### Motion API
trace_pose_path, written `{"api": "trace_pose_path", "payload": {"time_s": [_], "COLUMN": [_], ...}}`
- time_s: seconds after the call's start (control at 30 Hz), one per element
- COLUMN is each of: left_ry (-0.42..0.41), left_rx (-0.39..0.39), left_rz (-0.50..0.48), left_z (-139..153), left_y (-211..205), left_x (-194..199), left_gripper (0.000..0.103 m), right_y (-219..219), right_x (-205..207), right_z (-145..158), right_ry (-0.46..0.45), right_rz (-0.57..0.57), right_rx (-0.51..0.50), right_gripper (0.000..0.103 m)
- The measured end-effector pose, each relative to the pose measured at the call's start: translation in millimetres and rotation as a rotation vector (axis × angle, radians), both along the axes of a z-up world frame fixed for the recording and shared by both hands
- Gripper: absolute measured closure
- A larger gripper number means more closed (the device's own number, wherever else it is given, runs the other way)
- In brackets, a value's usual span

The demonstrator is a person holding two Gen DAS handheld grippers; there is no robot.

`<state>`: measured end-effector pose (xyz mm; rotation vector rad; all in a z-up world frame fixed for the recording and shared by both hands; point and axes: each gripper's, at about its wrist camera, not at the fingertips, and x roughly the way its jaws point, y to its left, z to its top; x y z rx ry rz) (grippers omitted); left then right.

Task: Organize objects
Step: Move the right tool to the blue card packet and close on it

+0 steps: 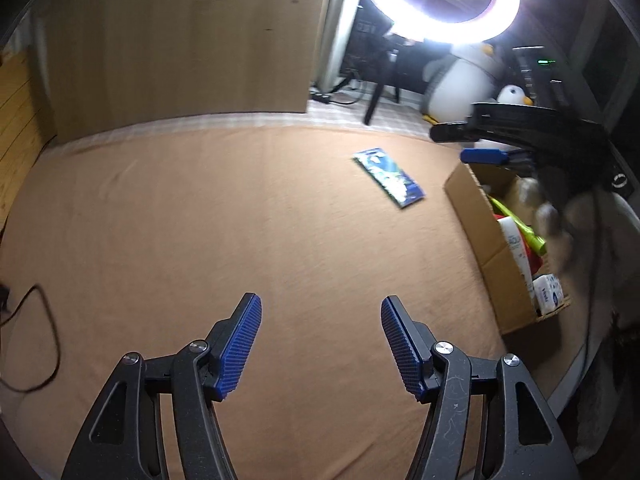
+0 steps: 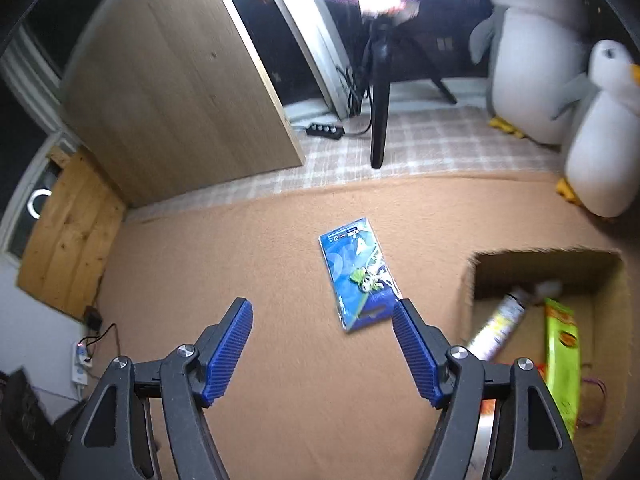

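A flat blue packet (image 2: 360, 276) with a green toy on it lies on the tan cloth (image 2: 280, 360); it also shows in the left wrist view (image 1: 388, 178). My right gripper (image 2: 322, 316) is open and empty, above the cloth, just short of the packet. My left gripper (image 1: 320, 316) is open and empty over bare cloth, well short of the packet. A cardboard box (image 2: 476, 276) on the right holds a spray can (image 2: 500, 328) and a green pack (image 2: 562, 352). In the left wrist view the box (image 1: 480, 216) shows several items, with the right gripper (image 1: 484, 156) above it.
A wooden panel (image 2: 180, 92) stands at the back left. A ring light on a black tripod (image 2: 380, 120) stands behind the cloth. Two plush penguins (image 2: 536, 64) sit at the back right. A power strip (image 2: 325, 131) lies on checked fabric. Cables (image 1: 36, 340) lie at the left.
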<state>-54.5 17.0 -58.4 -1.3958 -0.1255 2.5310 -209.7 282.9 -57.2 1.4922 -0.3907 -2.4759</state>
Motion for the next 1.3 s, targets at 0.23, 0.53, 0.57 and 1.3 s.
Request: {"api": "trace_pose_path", "payload": {"time_s": [0.23,0.53,0.57,1.3], "left_ry": [-0.016,-0.026,-0.026,-0.042], "left_rx": [0.006,0.023,0.025,0.045], "left_rz": [0.051,0.084,0.087,0.079], "left_z": [-3.5,-6.5,-6.5,-12.2], "left_y": [-40.0,-61.1,-62.0,-52.5], "left_x": [16.5,19.9,20.0,5.2], "left_gripper": [0.037,0.037,0.037,0.037], "right_y": [-27.8,-26.7,-25.8,-41.8], "right_x": [-52.6,-87.6,-90.2,-78.0], "right_z": [-40.2,-74.7,-77.2,-88.9], "right_ry": [-0.103,-0.168,-0.174,-0.252], "right_rz": [0.035,-0.005,-0.011,0.094], "right_rx": [0.111,0.197,0.2,0.243], "right_gripper": [0.034,0.034,0.034,0.034]}}
